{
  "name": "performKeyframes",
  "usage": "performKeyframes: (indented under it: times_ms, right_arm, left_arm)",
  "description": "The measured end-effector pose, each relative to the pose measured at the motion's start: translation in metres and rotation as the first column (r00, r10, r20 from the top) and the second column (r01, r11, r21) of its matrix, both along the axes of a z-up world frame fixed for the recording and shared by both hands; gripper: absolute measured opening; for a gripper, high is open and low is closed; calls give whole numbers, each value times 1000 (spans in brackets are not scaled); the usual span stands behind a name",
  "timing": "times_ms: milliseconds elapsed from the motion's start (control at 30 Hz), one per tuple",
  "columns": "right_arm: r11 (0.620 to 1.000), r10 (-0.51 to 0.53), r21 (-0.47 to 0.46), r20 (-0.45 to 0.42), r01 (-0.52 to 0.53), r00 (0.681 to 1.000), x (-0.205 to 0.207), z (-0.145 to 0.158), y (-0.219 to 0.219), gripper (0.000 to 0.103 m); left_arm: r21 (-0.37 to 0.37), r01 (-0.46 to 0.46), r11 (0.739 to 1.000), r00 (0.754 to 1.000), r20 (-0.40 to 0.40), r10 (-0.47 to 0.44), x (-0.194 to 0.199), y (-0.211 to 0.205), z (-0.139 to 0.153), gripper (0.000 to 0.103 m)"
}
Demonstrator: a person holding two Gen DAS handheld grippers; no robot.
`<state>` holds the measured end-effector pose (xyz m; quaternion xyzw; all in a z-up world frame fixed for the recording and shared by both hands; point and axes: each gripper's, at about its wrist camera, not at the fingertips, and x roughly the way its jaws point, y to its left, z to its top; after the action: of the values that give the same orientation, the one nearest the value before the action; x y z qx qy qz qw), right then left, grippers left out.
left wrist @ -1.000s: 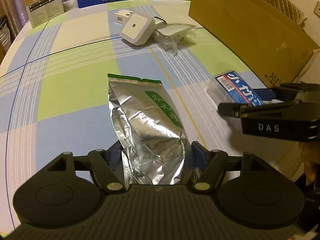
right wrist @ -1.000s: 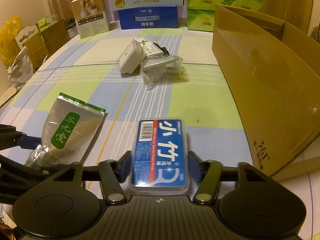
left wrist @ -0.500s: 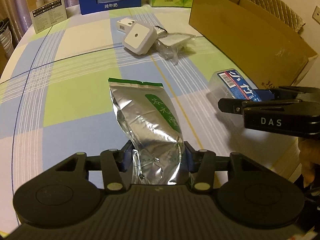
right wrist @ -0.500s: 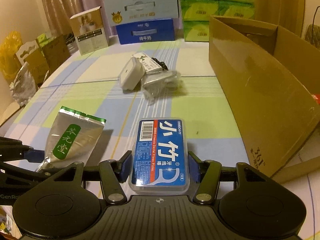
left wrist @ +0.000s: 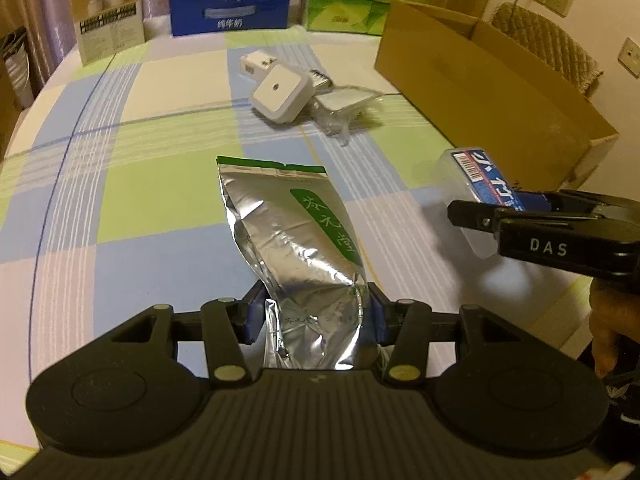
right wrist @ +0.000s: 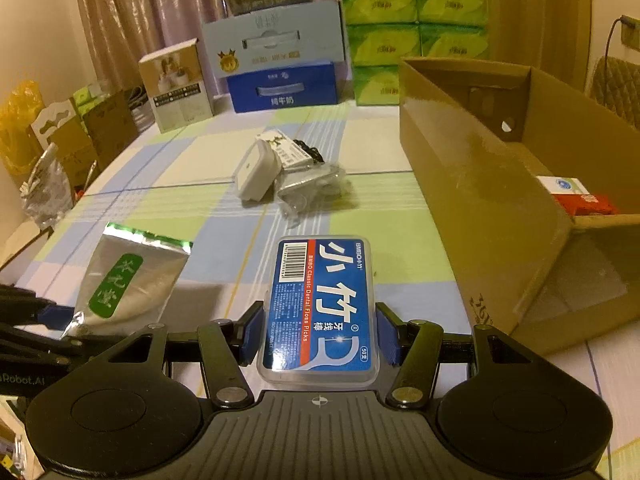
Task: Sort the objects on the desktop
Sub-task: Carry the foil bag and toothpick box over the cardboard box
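- On the checked tablecloth [left wrist: 132, 184] — pastel blue, green and cream — loose items lie mid-table: a white square device [left wrist: 280, 94] and a clear plastic packet [left wrist: 344, 106] just beside it.
- Far edge: a blue carton [right wrist: 282, 86], green tissue packs [right wrist: 414, 36], curtains behind.
- Left gripper [left wrist: 312, 316] is clamped on the silver tea pouch [left wrist: 296, 240], near the table's near edge.
- Right gripper [right wrist: 318, 334] grips the blue floss-pick box [right wrist: 322, 306], left of the open cardboard box [right wrist: 472, 184].
- Only the right wrist view shows inside the cardboard box — a red and a white pack.
- Only the left wrist view shows a hand [left wrist: 610, 328] behind the right gripper.
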<state>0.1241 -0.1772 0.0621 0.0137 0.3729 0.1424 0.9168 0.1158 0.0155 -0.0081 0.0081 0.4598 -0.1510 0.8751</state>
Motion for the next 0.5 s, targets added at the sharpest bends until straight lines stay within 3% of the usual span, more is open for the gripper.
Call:
performKeyframes:
  times_ms: [267,500]
  right_arm:
    - [1000,13,26,77,-15,997,-30,27,-6,54]
    - [998,-27,66,114,20,993,-32,72,-28,54]
  left_arm:
    - [-35,-16,999,999,43,18,-22,-11,29,45]
    - [-59,-12,998,994,105,19,-20,-25,75,45]
